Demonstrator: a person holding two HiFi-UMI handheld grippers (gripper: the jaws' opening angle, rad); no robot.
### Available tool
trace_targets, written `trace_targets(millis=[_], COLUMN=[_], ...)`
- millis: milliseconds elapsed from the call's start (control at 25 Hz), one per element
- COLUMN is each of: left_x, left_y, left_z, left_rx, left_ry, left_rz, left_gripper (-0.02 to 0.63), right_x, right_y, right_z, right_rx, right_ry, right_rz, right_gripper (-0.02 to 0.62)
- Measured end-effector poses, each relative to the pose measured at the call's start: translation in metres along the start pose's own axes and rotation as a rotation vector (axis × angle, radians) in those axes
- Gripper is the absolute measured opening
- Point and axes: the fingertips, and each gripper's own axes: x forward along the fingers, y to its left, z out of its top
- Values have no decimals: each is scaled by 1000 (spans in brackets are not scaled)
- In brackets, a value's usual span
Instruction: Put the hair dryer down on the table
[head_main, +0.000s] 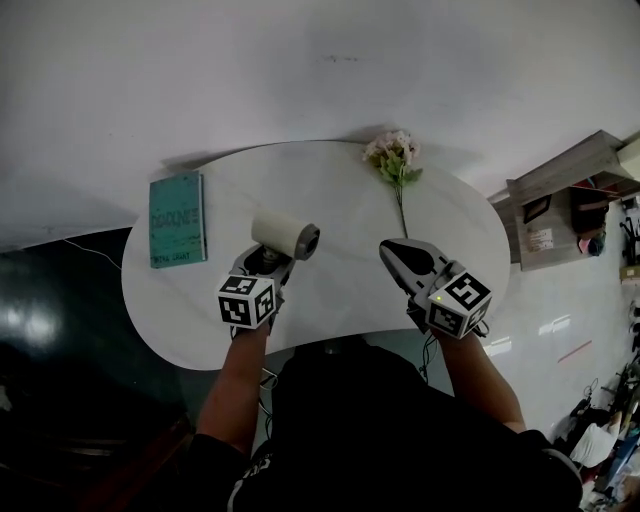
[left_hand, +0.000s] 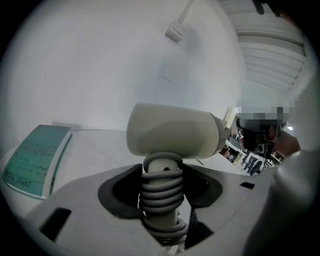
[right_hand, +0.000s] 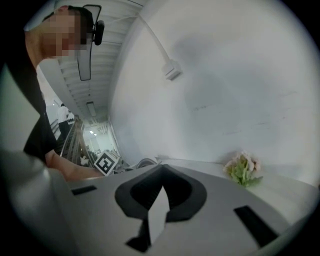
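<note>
Our left gripper (head_main: 266, 262) was clamped on the cord-wrapped handle of the cream hair dryer (head_main: 284, 236), holding it upright over the white table (head_main: 340, 215). It was not yet laid down. Our right gripper (head_main: 393, 251) hovered nearby, jaws together, empty.

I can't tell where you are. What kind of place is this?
Likely a workroom or lab staged like home: a white table against a bare wall holds a teal book and flowers, with cluttered shelves at the side.
</note>
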Motion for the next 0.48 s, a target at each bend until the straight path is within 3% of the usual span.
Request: trace_targets(millis=[200,480], left_x=[27,68], left_y=[0,-8], left_z=[-14,-23], left_rx=[31,155], left_ry=[78,188], left_rz=[-19,-48], left_gripper=[236,236], right_x=[-5,-14], right_y=[-10,-20], right_z=[-14,-27], right_rx=[29,60], right_ry=[9,23], right_rz=[-29,-64], right_gripper=[6,6])
